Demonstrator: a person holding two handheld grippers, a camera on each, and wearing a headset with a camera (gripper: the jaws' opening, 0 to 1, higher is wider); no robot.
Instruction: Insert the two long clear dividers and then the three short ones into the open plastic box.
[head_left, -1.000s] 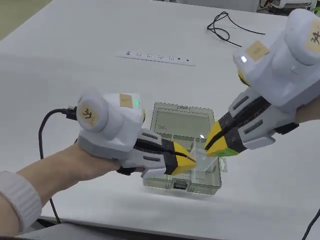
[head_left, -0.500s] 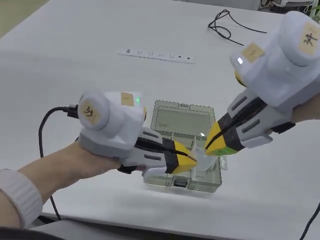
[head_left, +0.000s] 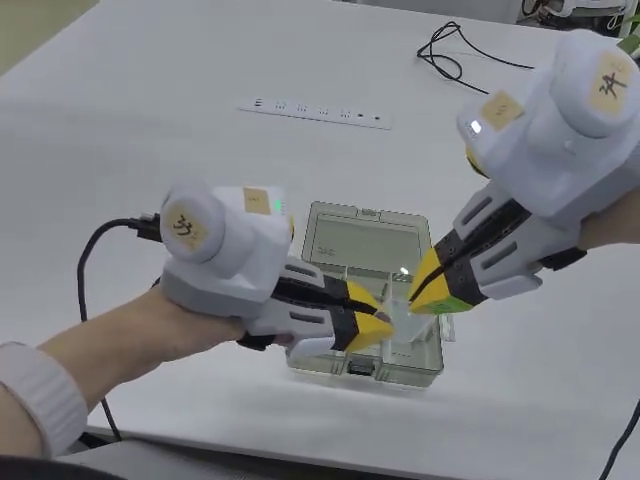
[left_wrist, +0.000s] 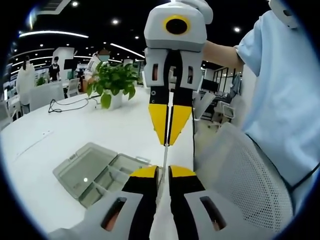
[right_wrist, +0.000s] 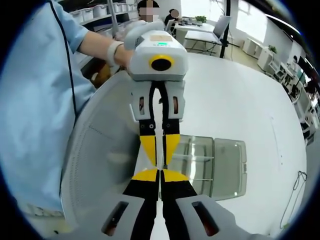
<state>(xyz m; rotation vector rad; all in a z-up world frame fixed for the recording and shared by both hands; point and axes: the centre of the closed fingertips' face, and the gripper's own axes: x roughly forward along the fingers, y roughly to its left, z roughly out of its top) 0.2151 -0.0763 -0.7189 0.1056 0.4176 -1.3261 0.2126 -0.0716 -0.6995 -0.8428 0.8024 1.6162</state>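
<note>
The open clear plastic box (head_left: 420, 365) lies near the table's front edge, its lid (head_left: 362, 240) folded back flat. A long divider stands inside it. Just above the box's near right part, a small clear divider (head_left: 408, 320) hangs between my two grippers. My left gripper (head_left: 383, 322) comes in from the left, shut on one end. From the upper right, my right gripper (head_left: 416, 296) is shut on the other end. In the left gripper view the divider (left_wrist: 165, 156) runs edge-on from my jaws (left_wrist: 163, 172) to the right gripper (left_wrist: 168, 142), with the box (left_wrist: 100, 170) below left.
A white power strip (head_left: 315, 112) lies farther back on the table and a black cable (head_left: 450, 50) coils at the far right. The left gripper's black cord (head_left: 98, 245) trails off the front edge. A mesh chair (left_wrist: 240, 170) and the person's body sit close behind.
Both grippers stay over the box with the divider between them. The right gripper has shifted very slightly.
</note>
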